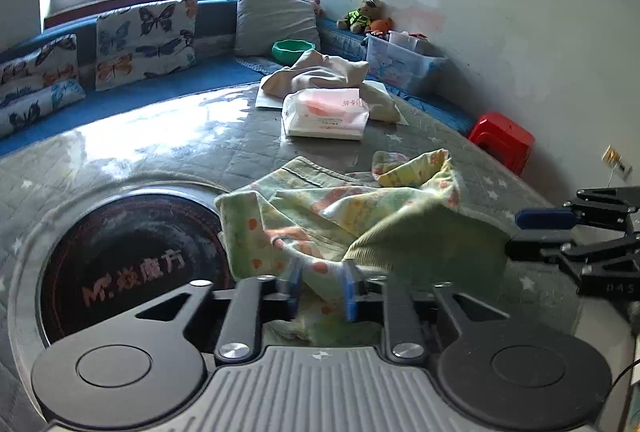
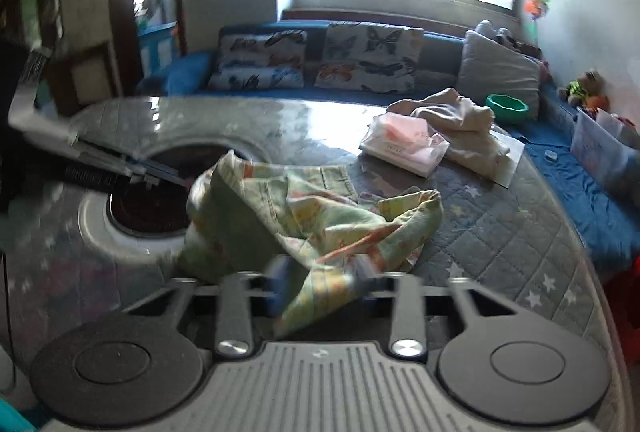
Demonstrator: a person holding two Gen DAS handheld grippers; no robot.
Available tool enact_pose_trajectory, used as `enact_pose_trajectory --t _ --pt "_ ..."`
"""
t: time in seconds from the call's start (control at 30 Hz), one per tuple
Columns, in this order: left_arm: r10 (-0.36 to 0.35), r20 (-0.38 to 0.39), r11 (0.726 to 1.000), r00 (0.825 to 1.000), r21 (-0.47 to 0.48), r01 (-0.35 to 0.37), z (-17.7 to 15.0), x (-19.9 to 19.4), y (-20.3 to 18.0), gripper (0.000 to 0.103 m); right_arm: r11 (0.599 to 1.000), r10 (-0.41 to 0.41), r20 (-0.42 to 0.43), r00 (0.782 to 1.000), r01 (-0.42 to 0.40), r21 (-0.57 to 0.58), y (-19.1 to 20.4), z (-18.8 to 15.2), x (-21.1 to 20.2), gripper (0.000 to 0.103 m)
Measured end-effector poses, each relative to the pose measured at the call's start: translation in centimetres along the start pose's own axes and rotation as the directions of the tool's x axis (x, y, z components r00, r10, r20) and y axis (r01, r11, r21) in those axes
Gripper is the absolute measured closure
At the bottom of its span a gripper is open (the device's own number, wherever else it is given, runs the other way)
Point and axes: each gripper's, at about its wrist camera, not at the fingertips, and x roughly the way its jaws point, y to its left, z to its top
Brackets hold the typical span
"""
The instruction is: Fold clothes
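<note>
Left tool (image 1: 320,286): its two blue-tipped fingers stand a little apart with the near-left edge of the crumpled pale green cotton garment with orange and yellow print (image 1: 344,216) between them; whether they pinch the cloth cannot be told, since a gap shows between the fingers. Right tool (image 2: 320,276): blurred, cloth runs between its fingers and hangs from them; it appears clenched on the garment's near-right corner, a judgement only.

Location: the garment lies bunched on the grey quilted, star-printed bench (image 1: 460,148), just to the right of the round dark recess with red lettering (image 1: 132,264), its left fold overlapping that recess's rim. The white-and-pink tissue pack (image 1: 326,114) and the beige crumpled cloth (image 1: 320,74) lie beyond the recess, well apart from the garment.

Governing relation: the garment's long axis runs roughly left to right between the two tools, each at one near end; the bulk lies forward of both. The left tool is nearer the recess. Judged next need: draw the ends apart along that axis to spread the cloth flat before any fold.
</note>
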Motion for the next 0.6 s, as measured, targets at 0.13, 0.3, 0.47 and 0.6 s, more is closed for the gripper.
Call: enact_pose_trajectory --t 0.13,0.3,0.47,0.6 --pt "0.015 -0.025 1.0 1.0 -0.011 -0.015 -1.7 -0.3 -1.3 0.052 0.999 -0.008 -0.011 1.0 0.008 0.042 -0.3 -0.3 0.3 0.05" --pt "0.024 -0.066 0.999 0.998 -0.038 -0.026 -3.3 -0.3 -2.1 0.045 0.993 -0.024 -0.031 0.999 0.027 0.114 0.1 -1.3 -0.1 0.04" --pt "0.032 -0.082 0.998 0.996 -0.05 -0.036 -4.3 -0.6 -2.8 0.036 0.989 -0.024 -0.041 0.999 0.03 0.144 0.5 -2.1 -0.4 0.029" --pt "0.036 -0.095 0.998 0.995 -0.057 -0.041 -4.9 -0.8 -3.2 0.035 0.987 -0.02 -0.044 0.999 0.027 0.158 1.0 -2.9 -0.5 0.025"
